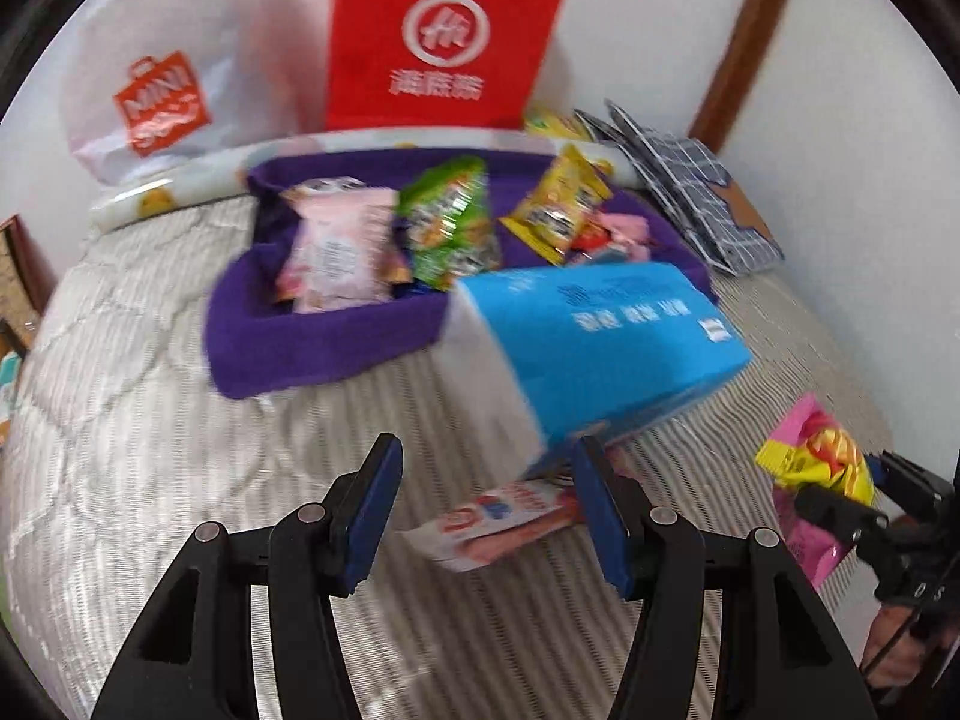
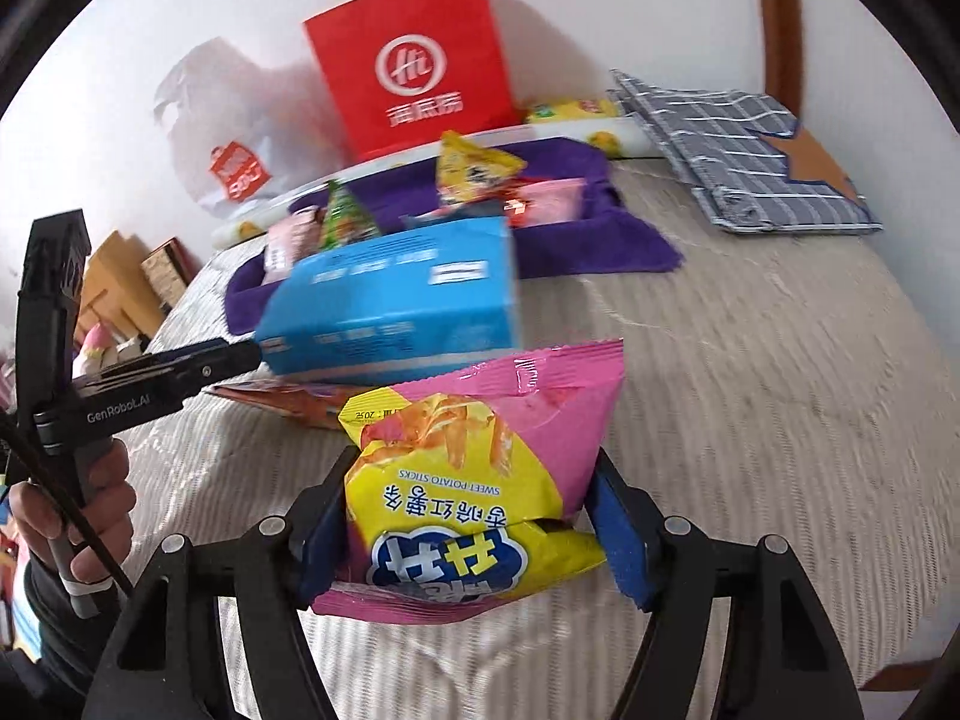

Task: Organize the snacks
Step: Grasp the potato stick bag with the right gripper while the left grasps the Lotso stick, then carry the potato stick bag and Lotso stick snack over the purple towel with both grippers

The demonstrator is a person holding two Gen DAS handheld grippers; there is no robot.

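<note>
A purple tray (image 1: 324, 330) on the bed holds several snack packs: a pink one (image 1: 336, 252), a green one (image 1: 450, 222) and a yellow one (image 1: 558, 204). A blue box (image 1: 600, 336) tilts in front of the tray, its near corner against my left gripper's right finger (image 1: 600, 510). My left gripper (image 1: 486, 510) is open; a flat red-and-white packet (image 1: 498, 528) lies under it. My right gripper (image 2: 474, 516) is shut on a pink-and-yellow sweet potato sticks bag (image 2: 480, 480), held above the bed. The blue box (image 2: 396, 306) and tray (image 2: 570, 246) show beyond it.
A red paper bag (image 1: 444, 42) and a white plastic bag (image 1: 162, 90) stand against the wall behind the tray. A folded blue plaid cloth (image 1: 696, 198) lies at the back right. The striped grey bedcover (image 1: 150, 390) spreads all around.
</note>
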